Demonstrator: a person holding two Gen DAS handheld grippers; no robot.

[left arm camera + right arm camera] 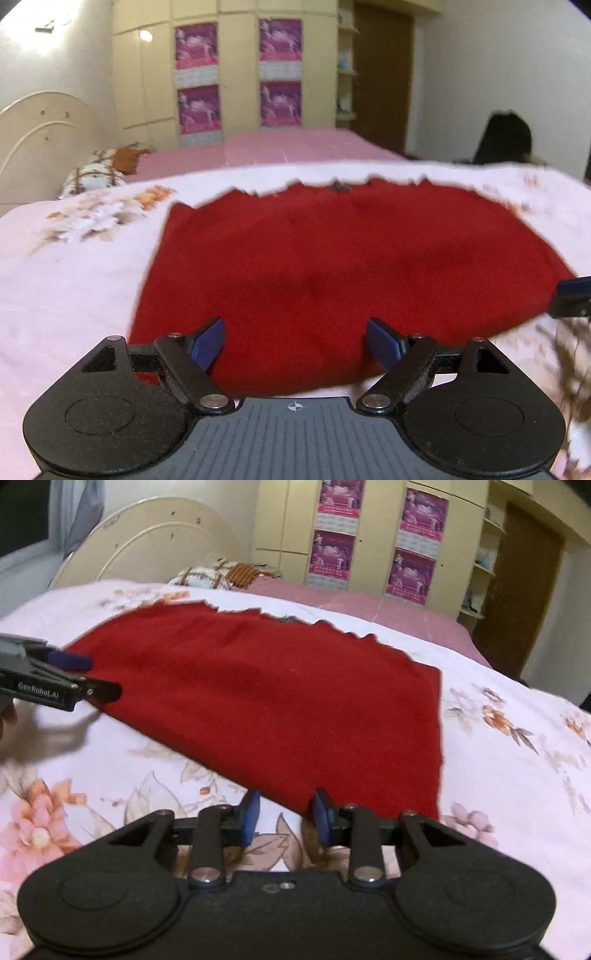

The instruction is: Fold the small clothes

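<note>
A red cloth (343, 266) with a jagged far edge lies flat on the floral pink bedsheet (66, 280); it also shows in the right wrist view (280, 698). My left gripper (295, 341) is open, blue pads wide apart, over the cloth's near edge. It appears at the left of the right wrist view (88, 675), at the cloth's left corner. My right gripper (284, 814) is open, its pads straddling the cloth's near edge. Its tip shows at the right edge of the left wrist view (572, 299).
A cream headboard (147, 550) and patterned pillows (207, 576) lie at the far left. A pink bed cover (280, 147) extends behind. A cream wardrobe (236, 66) with purple posters and a brown door (517, 602) stand beyond.
</note>
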